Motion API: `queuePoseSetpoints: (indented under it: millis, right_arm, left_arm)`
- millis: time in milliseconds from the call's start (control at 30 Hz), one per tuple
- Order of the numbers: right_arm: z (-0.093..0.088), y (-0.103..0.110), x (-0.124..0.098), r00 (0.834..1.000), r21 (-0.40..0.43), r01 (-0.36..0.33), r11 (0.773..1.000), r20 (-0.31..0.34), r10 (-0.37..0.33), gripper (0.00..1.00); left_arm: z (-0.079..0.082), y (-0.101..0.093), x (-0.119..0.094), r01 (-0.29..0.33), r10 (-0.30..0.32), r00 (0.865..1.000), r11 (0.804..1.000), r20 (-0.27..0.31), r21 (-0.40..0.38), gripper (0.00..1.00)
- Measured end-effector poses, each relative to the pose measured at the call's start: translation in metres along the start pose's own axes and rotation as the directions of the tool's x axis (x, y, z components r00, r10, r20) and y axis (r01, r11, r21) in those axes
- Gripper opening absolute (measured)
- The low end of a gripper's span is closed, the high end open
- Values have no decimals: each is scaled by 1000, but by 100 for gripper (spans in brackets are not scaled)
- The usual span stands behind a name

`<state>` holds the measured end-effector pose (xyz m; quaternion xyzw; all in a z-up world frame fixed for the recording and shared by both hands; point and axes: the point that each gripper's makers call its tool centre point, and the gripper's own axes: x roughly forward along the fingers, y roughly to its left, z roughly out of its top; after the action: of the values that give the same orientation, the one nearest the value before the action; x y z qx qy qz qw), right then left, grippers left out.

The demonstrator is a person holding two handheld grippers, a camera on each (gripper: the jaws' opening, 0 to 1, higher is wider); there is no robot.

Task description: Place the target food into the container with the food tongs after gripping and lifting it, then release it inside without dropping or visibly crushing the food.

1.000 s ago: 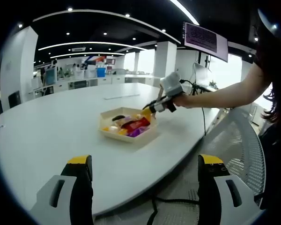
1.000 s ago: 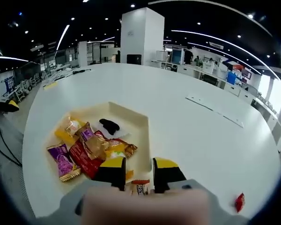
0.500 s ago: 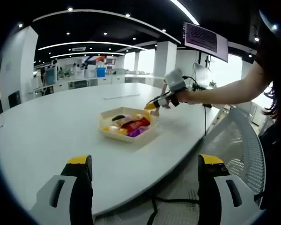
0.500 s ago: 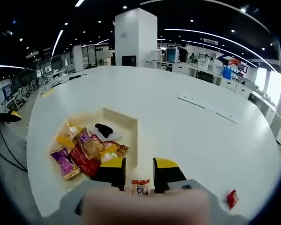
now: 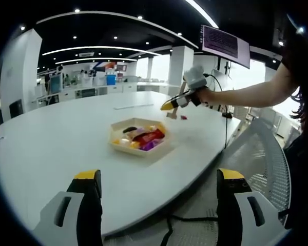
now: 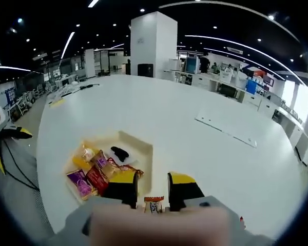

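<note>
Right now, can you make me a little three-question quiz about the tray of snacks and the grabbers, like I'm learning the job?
1. True or false: the tray on the white table already holds several snack packets.
2. Pick one. In the left gripper view, the right gripper is: A) resting inside the tray, B) up in the air above the table, beyond the tray, C) lying flat on the table.
3. Fill in the gap: in the left gripper view, the left gripper has its two jaws standing wide ____ with nothing between them.

Key: 1 true. 2 B. 3 apart.
</note>
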<state>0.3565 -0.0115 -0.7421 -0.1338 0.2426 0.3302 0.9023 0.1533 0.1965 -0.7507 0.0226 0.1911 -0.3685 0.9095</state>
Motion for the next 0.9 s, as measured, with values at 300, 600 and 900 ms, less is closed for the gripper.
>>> queuePoseSetpoints:
  millis: [300, 600, 900]
  right_arm:
    - [24, 3, -9, 1000, -24, -2, 1000, 23, 3, 22]
    - [50, 5, -15, 999, -40, -8, 999, 45, 10, 22]
    - [65, 24, 3, 997, -59, -43, 997, 60, 47, 22]
  left_arm:
    - [2, -1, -1, 3, -3, 1000, 1000, 16, 3, 90]
    - [4, -1, -1, 6, -6, 1000, 1000, 28, 3, 90]
    - [4, -1, -1, 5, -5, 1000, 1000, 26, 1, 90]
